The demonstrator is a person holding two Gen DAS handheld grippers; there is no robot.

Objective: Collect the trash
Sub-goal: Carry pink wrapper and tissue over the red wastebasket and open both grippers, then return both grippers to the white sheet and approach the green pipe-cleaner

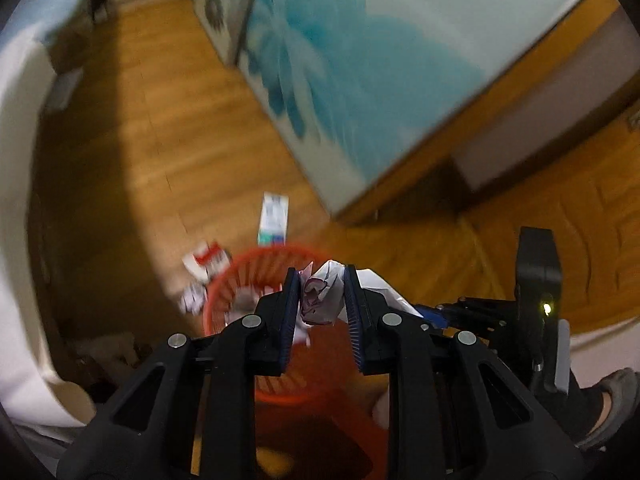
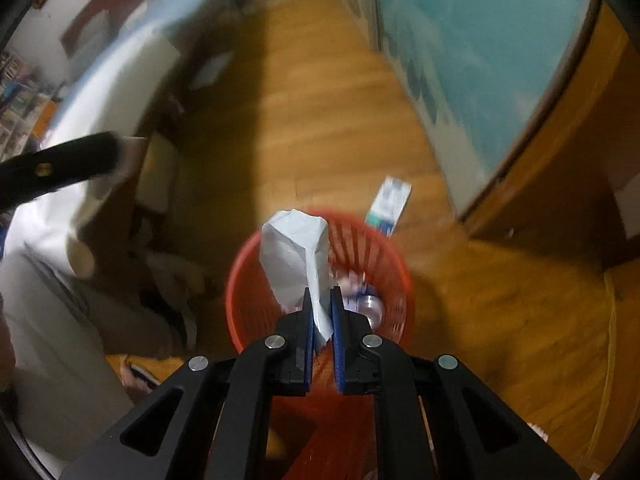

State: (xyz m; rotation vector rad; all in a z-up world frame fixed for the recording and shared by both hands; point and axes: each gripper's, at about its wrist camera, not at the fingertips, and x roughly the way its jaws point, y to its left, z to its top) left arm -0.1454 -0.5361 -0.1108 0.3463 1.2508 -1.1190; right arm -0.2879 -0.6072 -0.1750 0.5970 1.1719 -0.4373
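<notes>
A red plastic basket [image 1: 228, 292] stands on the wood floor, seen also in the right wrist view [image 2: 384, 256], with some trash inside. My left gripper [image 1: 322, 280] is shut on a crumpled paper wad with purple print [image 1: 322, 298], held over the basket's near side. My right gripper [image 2: 321, 294] is shut on a white crumpled paper sheet [image 2: 294, 256], held above the basket's opening. A blue-and-white carton [image 1: 274, 220] lies on the floor beyond the basket and also shows in the right wrist view [image 2: 390, 204]. A red-and-white wrapper [image 1: 206, 260] and a small paper scrap [image 1: 192, 298] lie left of the basket.
A wardrobe with a blue floral panel [image 1: 360, 60] stands at the right. A bed with white bedding [image 2: 100, 92] is at the left. My right gripper's body [image 1: 536, 280] shows at the right of the left wrist view. A foot in a grey shoe [image 1: 616, 396] is at lower right.
</notes>
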